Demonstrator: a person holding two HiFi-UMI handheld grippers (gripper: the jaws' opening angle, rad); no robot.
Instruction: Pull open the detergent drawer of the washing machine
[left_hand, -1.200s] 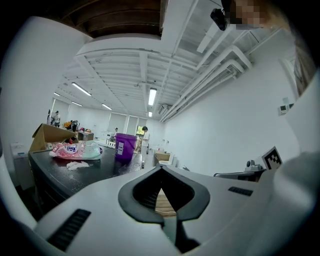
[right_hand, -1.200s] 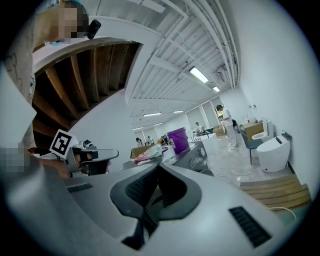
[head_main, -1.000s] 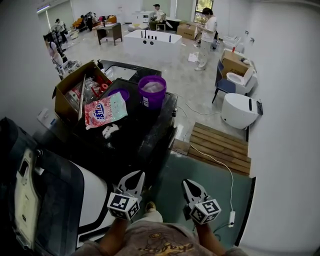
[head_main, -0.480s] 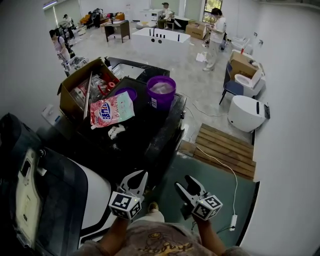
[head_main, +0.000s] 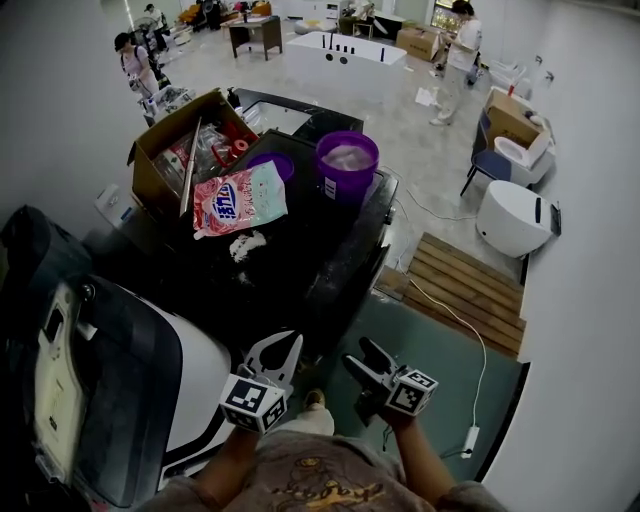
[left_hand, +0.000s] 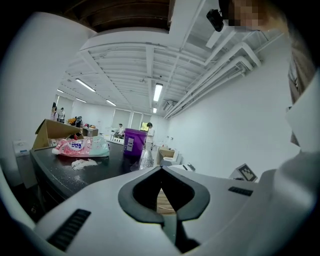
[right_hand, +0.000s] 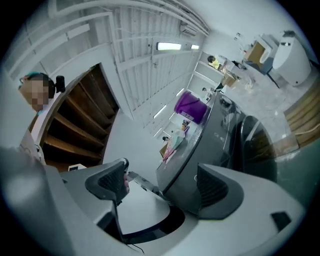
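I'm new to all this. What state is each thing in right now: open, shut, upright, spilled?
Left gripper: shut, empty.
Right gripper: open; its jaws have just been opening, with nothing between them.
Washing machine: round door shut, no drawer seen pulled out.
Cardboard box: upright, flaps open.
Purple bucket: upright, no lid.
Detergent bag: lying flat on the machine.
White powder: spilled beside the bag.

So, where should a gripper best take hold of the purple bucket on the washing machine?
By the rim of the purple bucket, from above on its near side, one jaw inside, one outside. It stands upright and open-topped, and its body is probably too wide to span.
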